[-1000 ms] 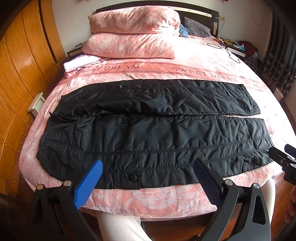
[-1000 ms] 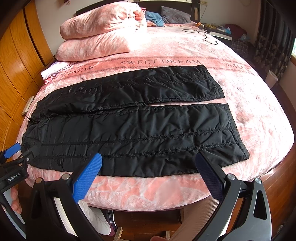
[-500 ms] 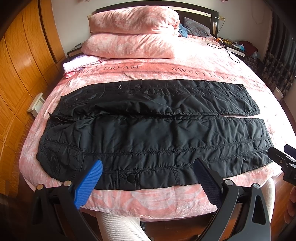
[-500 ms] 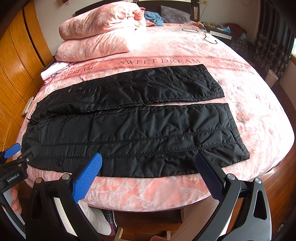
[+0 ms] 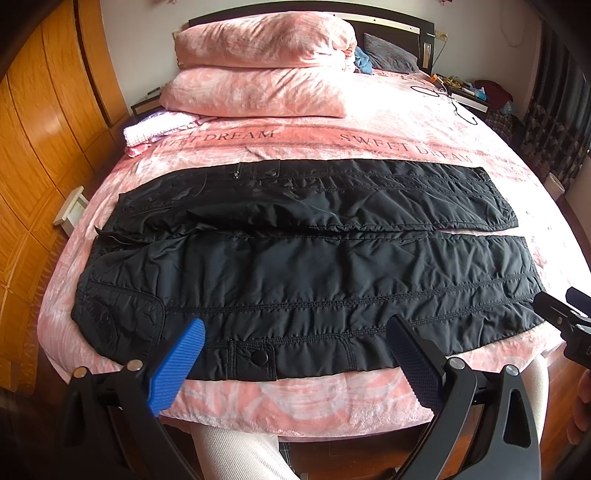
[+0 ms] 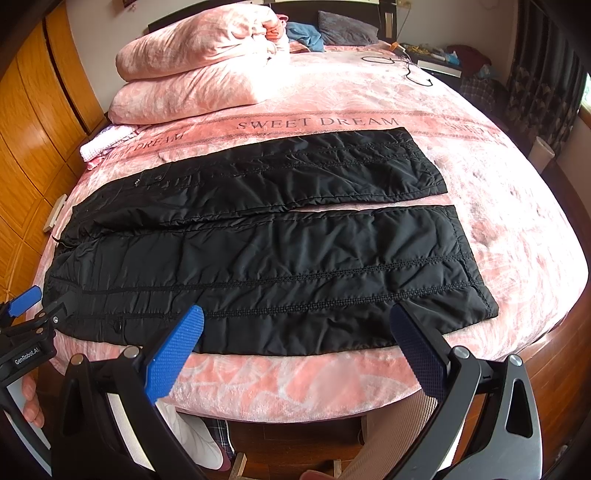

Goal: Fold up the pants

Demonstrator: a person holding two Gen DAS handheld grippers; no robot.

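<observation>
left wrist view: the black pants [image 5: 303, 266] lie spread flat across the middle of the frame on a pink bedspread [image 5: 369, 122], waist toward the left edge and the 2 leg cuffs toward the right. the legs run side by side with a thin strip of pink showing between them on the right half. a snap pocket flap [image 5: 255, 356] sits on the near leg close to the lower centre. the left gripper [image 5: 295, 354] fills the bottom of the frame, its blue-padded fingers [image 5: 177, 365] spread wide and grasping nothing, hovering just short of the near hem of the pants. at the right edge, the tip of the other tool pokes in near the near cuff.

right wrist view: the same pants cross the centre, cuffs ending right of the middle. the right gripper [image 6: 297, 349] sits at the bottom, released, fingers wide apart, empty, held over the bed's near edge just beside the lower leg. at the lower left a hand [image 6: 31, 400] holds the left tool beside the waist end.

2 pink pillows [image 5: 258, 74] are stacked at the upper centre against a dark headboard [image 5: 391, 22]. a folded white towel [image 5: 155, 127] lies at the upper left of the bed, wooden wardrobe doors [image 5: 33, 147] fill the left side, and a black cable [image 6: 410, 68] trails at the upper right. the bedspread reads "sweet dream".
</observation>
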